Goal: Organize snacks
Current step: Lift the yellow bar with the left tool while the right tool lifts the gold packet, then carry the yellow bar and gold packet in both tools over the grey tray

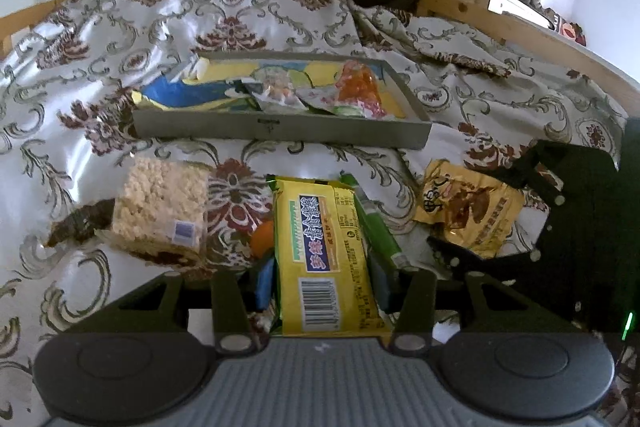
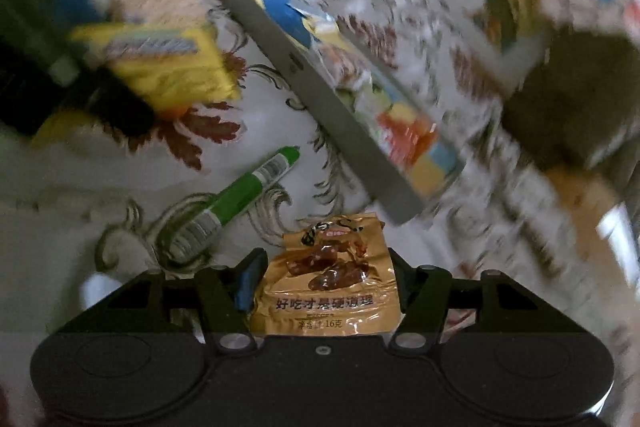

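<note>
The left claw (image 1: 320, 283) is seen pressed onto a yellow snack packet (image 1: 326, 255), which is pinched between its two blue-padded fingers (image 1: 264, 283) and held lengthwise, barcode end nearest the camera. Just to the right of this claw, a green tube (image 1: 374, 223) is seen lying on the patterned bedspread (image 1: 80, 75), and a puffed rice bar (image 1: 160, 207) in clear wrap is found to the left of it. Straight ahead of the claw, a shallow grey tray (image 1: 280, 129) is set on the bed, with several snack packets already lying in it.

The right claw (image 2: 322, 279) is closed around a gold snack pouch (image 2: 328, 279), gripped by its sides between the fingers (image 2: 248, 281). Ahead and to the left of that claw the green tube (image 2: 244, 195) is seen apart from the pouch, and the tray (image 2: 328, 107) is seen ahead, running diagonally. The right wrist view is blurred toward its edges, so finer detail there cannot be told.
</note>
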A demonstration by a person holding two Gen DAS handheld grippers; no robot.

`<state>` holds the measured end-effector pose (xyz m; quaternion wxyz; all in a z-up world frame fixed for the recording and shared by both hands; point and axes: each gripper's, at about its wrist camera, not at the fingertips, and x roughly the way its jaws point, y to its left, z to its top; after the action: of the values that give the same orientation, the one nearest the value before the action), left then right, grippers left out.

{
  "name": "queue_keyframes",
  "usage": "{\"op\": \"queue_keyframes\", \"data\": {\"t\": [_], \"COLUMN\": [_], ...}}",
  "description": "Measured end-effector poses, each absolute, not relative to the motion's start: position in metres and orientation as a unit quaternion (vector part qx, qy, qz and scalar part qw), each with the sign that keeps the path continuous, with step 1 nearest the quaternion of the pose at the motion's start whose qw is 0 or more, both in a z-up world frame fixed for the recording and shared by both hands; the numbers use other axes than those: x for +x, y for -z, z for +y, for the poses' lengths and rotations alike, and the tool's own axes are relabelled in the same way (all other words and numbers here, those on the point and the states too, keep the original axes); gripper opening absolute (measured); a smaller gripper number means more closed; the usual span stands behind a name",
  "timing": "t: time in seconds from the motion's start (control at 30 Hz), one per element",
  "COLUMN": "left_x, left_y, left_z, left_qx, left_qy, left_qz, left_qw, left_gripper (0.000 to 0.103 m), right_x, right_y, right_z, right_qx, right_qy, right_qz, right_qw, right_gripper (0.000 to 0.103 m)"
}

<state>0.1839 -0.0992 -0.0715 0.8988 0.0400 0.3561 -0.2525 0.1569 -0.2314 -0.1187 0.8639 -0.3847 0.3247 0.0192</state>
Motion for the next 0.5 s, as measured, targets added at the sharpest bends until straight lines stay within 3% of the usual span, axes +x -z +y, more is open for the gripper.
{"op": "queue_keyframes", "data": {"t": [0.2,0.5], "left_x": [0.185,0.195], "left_y": [0.067,0.059], "left_z": [-0.094,-0.086], "left_qx": [0.021,-0.008], "left_qy": [0.247,0.241], "left_qz": [0.348,0.335], "left_qw": [0.904,0.911], "left_gripper": [0.052,0.052], "right_x": [0.149,0.155], "right_y": [0.114,0.091], "right_z": [-0.228,-0.236], "right_qx": [-0.442,-0.418], "right_qy": [-0.007,0.021], "right_qz": [0.276,0.214], "right_qw": [0.854,0.883], "right_gripper": [0.063,0.063]}}
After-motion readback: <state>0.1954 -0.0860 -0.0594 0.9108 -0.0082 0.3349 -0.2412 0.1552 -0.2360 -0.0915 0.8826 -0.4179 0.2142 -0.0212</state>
